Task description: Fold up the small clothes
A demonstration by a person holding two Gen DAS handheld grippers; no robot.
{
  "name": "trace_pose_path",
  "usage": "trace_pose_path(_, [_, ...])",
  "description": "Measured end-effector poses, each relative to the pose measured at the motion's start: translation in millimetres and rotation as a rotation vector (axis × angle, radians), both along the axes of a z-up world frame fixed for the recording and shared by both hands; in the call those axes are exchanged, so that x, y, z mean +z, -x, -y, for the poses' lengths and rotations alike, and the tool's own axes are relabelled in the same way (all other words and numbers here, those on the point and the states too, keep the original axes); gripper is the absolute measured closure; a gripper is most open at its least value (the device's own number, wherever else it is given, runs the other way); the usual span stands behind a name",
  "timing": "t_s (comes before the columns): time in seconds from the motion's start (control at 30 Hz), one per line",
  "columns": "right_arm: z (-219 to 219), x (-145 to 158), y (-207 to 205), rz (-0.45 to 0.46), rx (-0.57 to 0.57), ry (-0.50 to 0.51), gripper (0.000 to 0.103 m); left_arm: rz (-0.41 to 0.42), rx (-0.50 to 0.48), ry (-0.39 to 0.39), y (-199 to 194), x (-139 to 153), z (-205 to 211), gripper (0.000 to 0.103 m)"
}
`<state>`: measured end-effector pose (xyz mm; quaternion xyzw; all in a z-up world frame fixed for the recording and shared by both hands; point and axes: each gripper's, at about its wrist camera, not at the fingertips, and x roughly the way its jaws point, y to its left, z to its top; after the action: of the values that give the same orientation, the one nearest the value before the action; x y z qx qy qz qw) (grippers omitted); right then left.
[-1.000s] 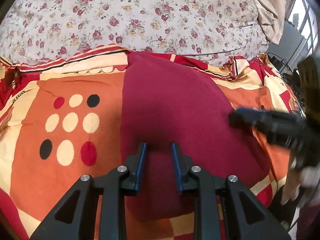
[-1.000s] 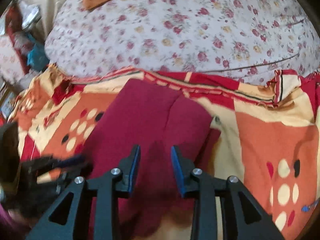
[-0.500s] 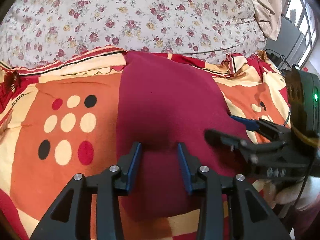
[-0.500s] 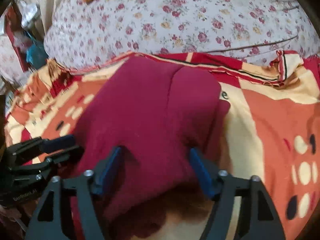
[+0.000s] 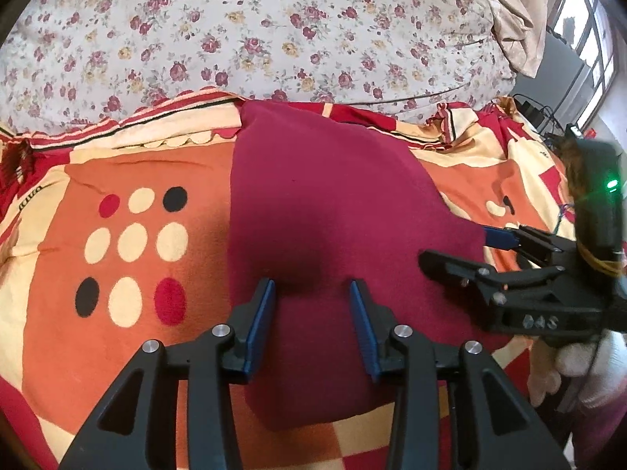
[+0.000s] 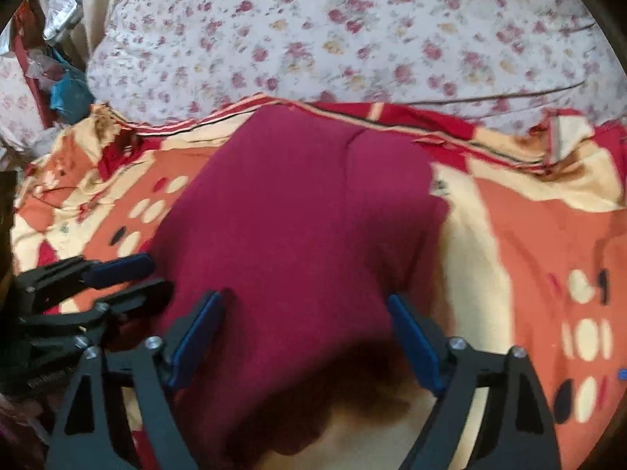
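Note:
A folded maroon garment point(image 5: 329, 211) lies flat on the orange, red and cream patterned blanket point(image 5: 129, 235); it also shows in the right wrist view point(image 6: 298, 227). My left gripper point(image 5: 311, 293) is open and empty over the garment's near end. My right gripper point(image 6: 303, 305) is wide open and empty over the garment's near edge; it also shows at the right of the left wrist view point(image 5: 454, 248), at the garment's right side. The left gripper shows at the left of the right wrist view point(image 6: 153, 278).
A large floral pillow point(image 5: 250, 31) lies beyond the garment. A beige cloth point(image 5: 513, 8) and a window point(image 5: 588, 43) are at the far right. Clutter with a teal item point(image 6: 66, 90) sits at the far left beside the bed.
Both grippers have opened, the right one widely. The right gripper has moved in over the garment's right side, and the left has drawn back slightly.

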<state>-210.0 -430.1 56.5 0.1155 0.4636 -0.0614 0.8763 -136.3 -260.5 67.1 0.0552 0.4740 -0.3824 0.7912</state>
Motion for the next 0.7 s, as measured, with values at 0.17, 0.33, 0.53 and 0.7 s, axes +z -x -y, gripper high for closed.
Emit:
trace_pose_path(0.17, [30, -2, 11, 0.010, -0.059, -0.049, 0.016, -0.012, 0.032, 0.045, -18, 10, -14, 0.084])
trace_pose_path(0.33, [55, -2, 15, 0.079, -0.125, -0.172, 0.016, -0.128, 0.068, 0.119, -47, 1, -20, 0.084])
trace_pose_path(0.53, [81, -27, 5, 0.113, -0.143, -0.399, 0.016, -0.177, 0.057, 0.174, -59, -8, -13, 0.078])
trace_pose_path(0.7, [81, -34, -6, 0.132, -0.118, -0.429, 0.016, -0.188, 0.059, 0.173, -67, -13, -9, 0.077])
